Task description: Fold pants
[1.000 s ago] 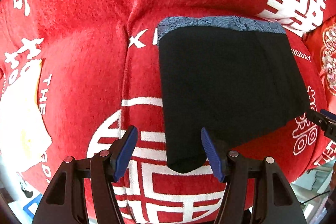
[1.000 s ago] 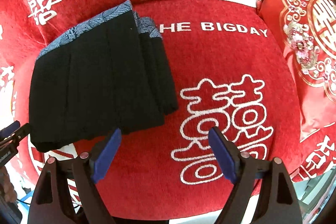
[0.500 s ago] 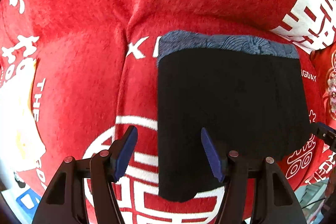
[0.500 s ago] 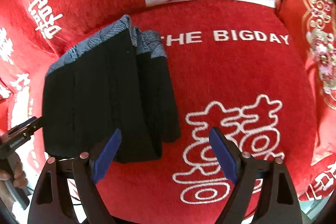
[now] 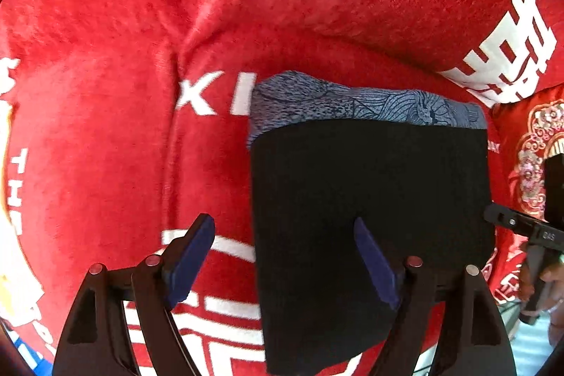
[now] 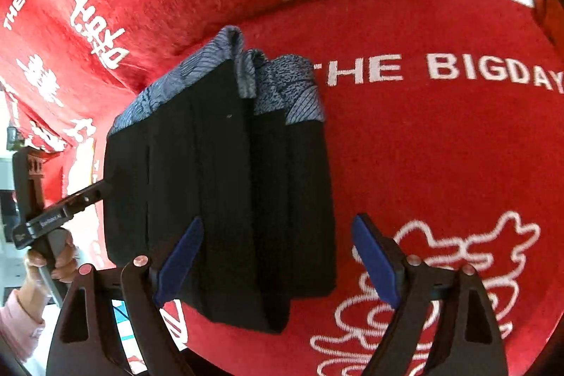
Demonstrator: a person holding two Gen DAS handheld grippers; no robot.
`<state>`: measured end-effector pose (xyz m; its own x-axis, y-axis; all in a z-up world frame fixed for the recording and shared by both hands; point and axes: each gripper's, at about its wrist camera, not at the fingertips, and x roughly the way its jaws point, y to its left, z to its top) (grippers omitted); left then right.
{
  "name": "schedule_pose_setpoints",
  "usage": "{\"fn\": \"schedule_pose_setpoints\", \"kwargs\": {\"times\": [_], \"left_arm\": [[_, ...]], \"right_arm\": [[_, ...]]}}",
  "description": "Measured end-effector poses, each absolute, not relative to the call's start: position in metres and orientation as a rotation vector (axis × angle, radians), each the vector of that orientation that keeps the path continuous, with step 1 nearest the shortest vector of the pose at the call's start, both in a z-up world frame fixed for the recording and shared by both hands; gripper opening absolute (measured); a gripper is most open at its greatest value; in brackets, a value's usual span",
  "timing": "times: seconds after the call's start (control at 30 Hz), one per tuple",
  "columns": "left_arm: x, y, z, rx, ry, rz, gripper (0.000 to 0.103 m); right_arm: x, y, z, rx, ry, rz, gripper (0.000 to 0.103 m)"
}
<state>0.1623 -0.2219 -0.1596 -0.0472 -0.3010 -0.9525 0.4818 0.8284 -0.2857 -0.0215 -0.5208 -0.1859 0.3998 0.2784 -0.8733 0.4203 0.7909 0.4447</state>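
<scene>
Left tongs spread wide, gripping nothing; right finger over folded pants, left finger over red sofa cushion. Right tongs likewise spread, empty; pants lie between and ahead-left of fingers, patterned grey waistband at far end, near "THE BIGDAY" lettering.

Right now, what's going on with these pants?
The black pants lie folded into a compact stack on the red sofa cover, blue patterned waistband at the far end. The left gripper and right gripper are both open near the stack's near edge, gripping nothing.
</scene>
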Motion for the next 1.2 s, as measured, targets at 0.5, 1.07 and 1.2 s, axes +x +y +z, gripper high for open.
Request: {"fn": "schedule_pose_setpoints", "kwargs": {"times": [0.5,1.07,1.2], "left_arm": [[0.16,-0.257,-0.197,0.052,1.547,-0.733,0.102],[0.146,-0.27,-0.172,0.075,1.461,-0.73,0.063],[0.141,-0.267,-0.154,0.082,1.442,-0.736,0.055]], "right_arm": [[0.007,-0.534,-0.218,0.824,1.113,0.178,0.092],[0.012,-0.533,-0.206,0.873,1.175,0.137,0.054],[0.0,-0.536,-0.194,0.926,1.145,0.162,0.045]]}}
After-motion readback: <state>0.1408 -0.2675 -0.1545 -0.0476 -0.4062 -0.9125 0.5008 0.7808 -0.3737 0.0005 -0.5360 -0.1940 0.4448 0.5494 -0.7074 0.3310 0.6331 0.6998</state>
